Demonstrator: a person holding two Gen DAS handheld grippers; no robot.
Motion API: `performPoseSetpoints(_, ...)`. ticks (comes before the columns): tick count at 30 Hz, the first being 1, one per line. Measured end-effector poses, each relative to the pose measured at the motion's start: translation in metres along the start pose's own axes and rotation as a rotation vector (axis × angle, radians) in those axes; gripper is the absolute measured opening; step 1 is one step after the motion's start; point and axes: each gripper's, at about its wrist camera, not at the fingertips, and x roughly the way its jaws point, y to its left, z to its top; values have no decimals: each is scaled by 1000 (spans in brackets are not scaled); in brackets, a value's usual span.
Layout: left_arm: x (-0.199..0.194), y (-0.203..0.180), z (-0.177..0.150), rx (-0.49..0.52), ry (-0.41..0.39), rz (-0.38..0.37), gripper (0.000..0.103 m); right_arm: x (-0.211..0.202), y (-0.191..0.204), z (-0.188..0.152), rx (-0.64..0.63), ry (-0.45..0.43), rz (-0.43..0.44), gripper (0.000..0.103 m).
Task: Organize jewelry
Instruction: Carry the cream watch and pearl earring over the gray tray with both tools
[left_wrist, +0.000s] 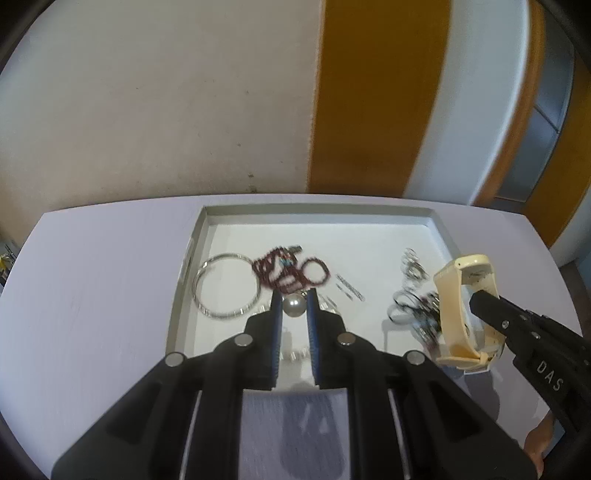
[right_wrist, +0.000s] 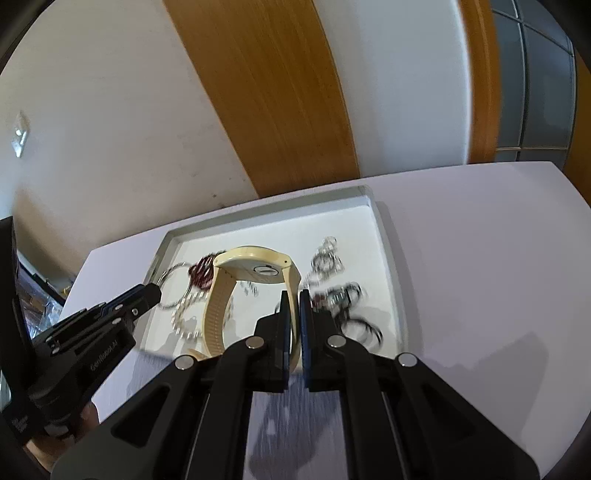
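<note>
Nearest in the left wrist view, the left hand-held gripper (left_wrist: 294, 304) pinches a round pearl bead (left_wrist: 293, 305) between its blue-lined fingers (left_wrist: 275, 314), low over the white tray (left_wrist: 192, 251). Whether the bead hangs from a chain is hard to tell; some small silvery links show blurred beneath the fingers.

The right hand-held gripper (right_wrist: 294, 295) is pressed together on the strap of a cream-coloured watch (right_wrist: 255, 271), holding it up over the near right part of the tray (right_wrist: 384, 236). In the left wrist view the watch (left_wrist: 454, 295) hangs as a loop from the black fingertip, its case uppermost.

Just beyond the pearl lies a tangle of dark red beads (left_wrist: 288, 271), and to its left, touching or nearly so, a large thin silver hoop (left_wrist: 201, 291). To the right of the beads lie a few small silver pins (left_wrist: 349, 288). Farther right, next to the watch, sits a heap of silver and dark rings (left_wrist: 410, 291), blurred.

The tray rests on a pale tabletop (left_wrist: 103, 280). Behind it stands a cream wall (left_wrist: 166, 110) with a wooden door frame (left_wrist: 369, 92).
</note>
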Motion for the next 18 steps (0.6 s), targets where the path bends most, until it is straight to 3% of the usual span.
performPoseSetpoints(6,39,4,22,-18,35,11,13,42,2,15,4,43,-20,5)
performPoseSetpoints(13,63,-7,31,0,59,2,13,59,-3,17,12,67,-34,8)
performPoseSetpoints(18,73,-11,29,-1,90,6,15,59,-8,15,24,78,-40,28)
